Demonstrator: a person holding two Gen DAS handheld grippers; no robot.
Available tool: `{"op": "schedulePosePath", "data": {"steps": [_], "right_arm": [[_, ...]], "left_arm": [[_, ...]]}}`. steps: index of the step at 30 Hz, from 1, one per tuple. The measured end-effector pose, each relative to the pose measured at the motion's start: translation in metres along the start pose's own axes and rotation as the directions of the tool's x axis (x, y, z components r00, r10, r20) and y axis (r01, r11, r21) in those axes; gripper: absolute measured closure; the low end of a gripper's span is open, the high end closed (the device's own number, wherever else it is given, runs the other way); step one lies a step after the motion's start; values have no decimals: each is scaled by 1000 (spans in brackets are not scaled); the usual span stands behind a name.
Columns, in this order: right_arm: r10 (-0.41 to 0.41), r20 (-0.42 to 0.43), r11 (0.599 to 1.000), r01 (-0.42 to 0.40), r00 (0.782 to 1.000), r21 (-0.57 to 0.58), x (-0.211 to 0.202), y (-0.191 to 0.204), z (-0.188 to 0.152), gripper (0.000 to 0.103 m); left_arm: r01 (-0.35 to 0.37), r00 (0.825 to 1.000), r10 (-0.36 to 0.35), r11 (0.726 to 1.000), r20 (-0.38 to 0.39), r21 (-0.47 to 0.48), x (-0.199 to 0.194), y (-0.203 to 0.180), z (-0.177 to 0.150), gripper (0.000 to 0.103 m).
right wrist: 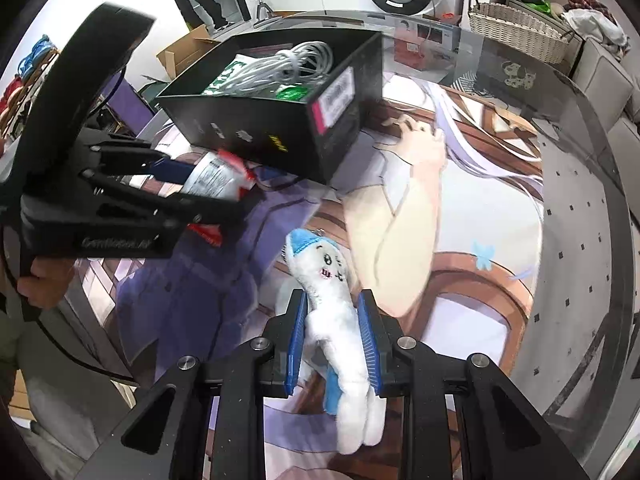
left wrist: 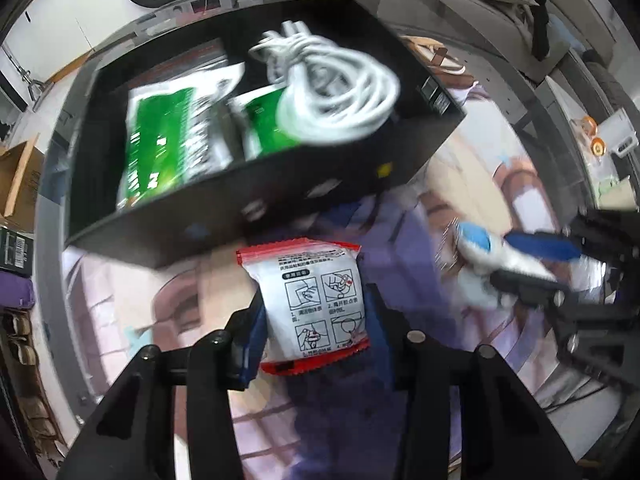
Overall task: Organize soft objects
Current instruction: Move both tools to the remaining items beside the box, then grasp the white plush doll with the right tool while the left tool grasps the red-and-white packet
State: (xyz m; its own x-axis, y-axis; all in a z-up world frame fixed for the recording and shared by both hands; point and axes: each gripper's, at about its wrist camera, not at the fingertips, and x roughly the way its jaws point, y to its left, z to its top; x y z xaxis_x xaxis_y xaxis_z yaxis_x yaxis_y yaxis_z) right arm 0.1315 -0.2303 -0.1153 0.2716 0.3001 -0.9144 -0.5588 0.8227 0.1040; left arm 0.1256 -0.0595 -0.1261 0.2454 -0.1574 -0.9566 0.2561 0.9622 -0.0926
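Left wrist: left gripper [left wrist: 316, 316] fingers grip packet [left wrist: 316, 304] beside box [left wrist: 256, 208]; right gripper [right wrist: 334, 344] clamps plush [right wrist: 340, 320].

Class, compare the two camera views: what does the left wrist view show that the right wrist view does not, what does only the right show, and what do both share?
Only the left wrist view shows the pictogram instructions on the sachet in the left hand-held gripper. Only the right wrist view shows the plush toy's stitched face and the box's pink label. Both show the black box, its white cable bundle and the right hand-held gripper clamping the toy.
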Motion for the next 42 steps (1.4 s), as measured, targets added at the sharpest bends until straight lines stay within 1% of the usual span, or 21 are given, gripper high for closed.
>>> {"op": "schedulePosePath", "data": {"steps": [3,7,9,12,13,15,18,19,21,22,23,26,28,32,34,38,41,42], "right_arm": [[5,-11,1000,-5,1000,-20,7,16,6,77],[17,-27,999,-19,999,-50,17,40,16,77],[19,-33,998,-22,999,-66,22,52,22,77],[48,-50,996,-52,998,-76,28,67,29,77],[45,-52,995,-49,998,-87,29,72,31,77],[32,-55,993,-38,998,-112,31,83,33,76],[13,-60,991,-21,998,-136,36,90,35,75],[4,-63,990,-13,998,-143,39,87,35,73],[-9,-71,988,-2,997,-151,42,87,35,65],[-8,-67,987,-3,998,-159,42,88,34,63],[-20,-67,985,8,998,-170,42,90,32,57],[-46,-58,980,34,997,-194,43,92,26,53],[-57,-54,978,45,997,-205,43,94,23,53],[-65,-50,975,52,997,-214,43,95,19,52],[-62,-49,977,51,997,-209,43,94,16,52],[-67,-40,974,57,997,-218,41,94,9,52],[-64,-42,975,53,997,-216,39,91,7,52],[-65,-41,975,54,997,-217,38,91,6,52]], "left_arm": [[-2,1000,2,1000,7,11,-5,14,-15,59],[14,1000,-15,1000,6,7,-11,41,-37,59],[22,1000,-22,1000,7,6,-14,52,-43,59],[21,1000,-21,1000,11,14,-17,61,-53,57],[17,1000,-17,1000,11,17,-17,62,-54,56],[4,1000,-4,1000,9,26,-18,61,-59,53],[1,1000,-1,999,4,38,-16,59,-62,40],[-10,1000,10,999,2,51,-16,56,-61,40],[-39,999,39,996,3,74,-16,46,-63,38],[-39,999,39,996,4,77,-15,44,-63,36],[-35,999,35,996,2,78,-15,43,-64,33],[-37,999,36,997,3,75,-12,39,-62,28],[-41,999,41,996,4,76,-9,37,-62,26],[-41,999,41,997,3,70,-11,34,-60,25],[-40,999,40,997,3,71,-10,35,-58,26],[-36,999,35,996,3,76,-10,36,-56,31],[-33,999,33,996,7,84,-12,33,-57,38],[-32,999,31,996,8,88,-12,33,-57,39]]}}
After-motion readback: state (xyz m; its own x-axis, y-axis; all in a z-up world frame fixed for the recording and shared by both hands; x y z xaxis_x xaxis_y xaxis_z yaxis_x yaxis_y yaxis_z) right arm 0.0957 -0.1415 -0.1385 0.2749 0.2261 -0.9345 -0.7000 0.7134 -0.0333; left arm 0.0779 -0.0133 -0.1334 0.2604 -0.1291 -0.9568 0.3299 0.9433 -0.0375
